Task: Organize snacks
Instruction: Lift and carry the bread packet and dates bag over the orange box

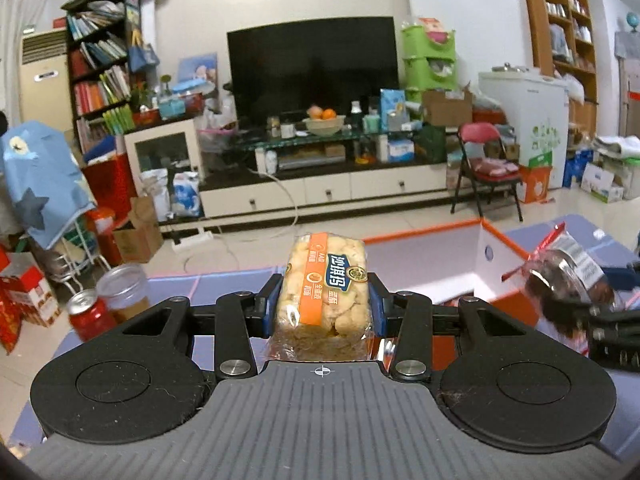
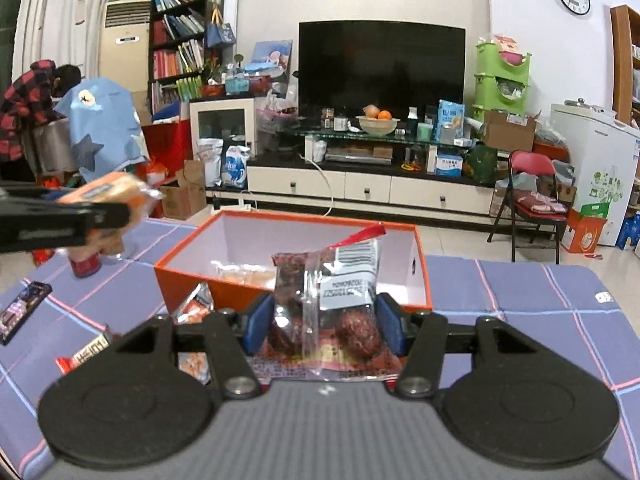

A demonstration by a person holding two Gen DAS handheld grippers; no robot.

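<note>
left claw [image 1: 325, 300]: clamped on cake bar [image 1: 326, 292], held in the air left of box [image 2: 420, 276].
right claw [image 2: 323, 322]: clamped on date bag [image 2: 328, 304], just short of box.
risk: slack bag slips; claws collide over box.

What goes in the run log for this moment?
left gripper: shut on cake pack | right gripper: shut on date bag | box: open
</note>
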